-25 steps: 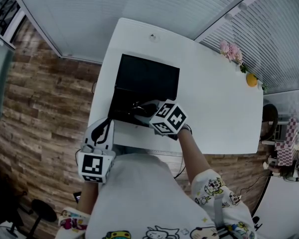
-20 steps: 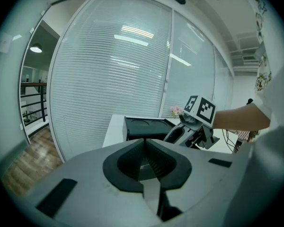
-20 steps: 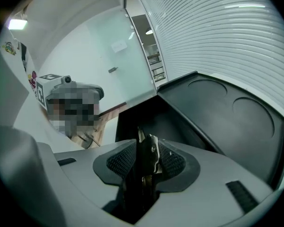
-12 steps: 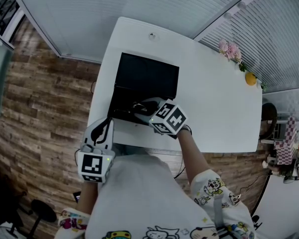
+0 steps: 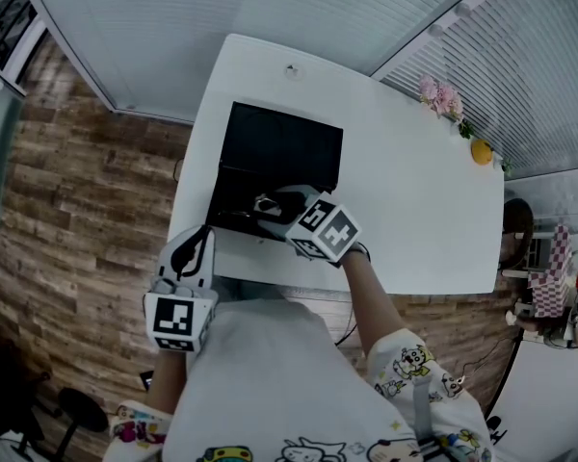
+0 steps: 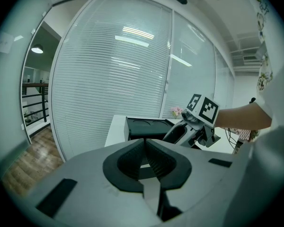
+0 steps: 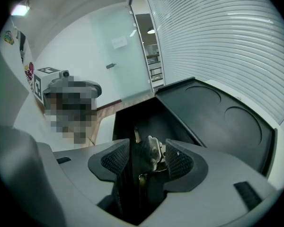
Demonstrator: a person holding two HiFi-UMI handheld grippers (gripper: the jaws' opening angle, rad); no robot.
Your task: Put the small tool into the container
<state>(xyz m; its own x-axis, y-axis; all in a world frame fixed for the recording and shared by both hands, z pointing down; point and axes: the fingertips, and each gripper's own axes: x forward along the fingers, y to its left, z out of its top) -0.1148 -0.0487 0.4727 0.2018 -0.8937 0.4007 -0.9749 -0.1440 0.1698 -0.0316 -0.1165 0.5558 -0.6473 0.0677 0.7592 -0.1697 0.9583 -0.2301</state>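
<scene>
A black container (image 5: 233, 192) with its lid (image 5: 284, 142) folded back stands on the white table (image 5: 414, 210). My right gripper (image 5: 267, 206) reaches down into the container's near compartment (image 7: 146, 119). Its jaws have just been opening and now stand wide. A small metal tool (image 7: 154, 151) lies between the ribbed pads (image 7: 117, 159), and neither pad presses on it. My left gripper (image 5: 195, 248) hangs off the table's near left edge. In the left gripper view the left gripper (image 6: 144, 157) is shut on nothing and faces the container (image 6: 144, 128) and the right gripper (image 6: 180, 134).
Pink flowers (image 5: 441, 96) and a yellow fruit (image 5: 481, 152) sit at the table's far right edge. A small knob (image 5: 291, 69) lies near the far edge. Glass walls with blinds (image 5: 222, 8) enclose the far side. Wooden floor (image 5: 77, 191) is on the left.
In the head view the right gripper stays over the container's near compartment and the left gripper stays by the table edge. No clear shift shows.
</scene>
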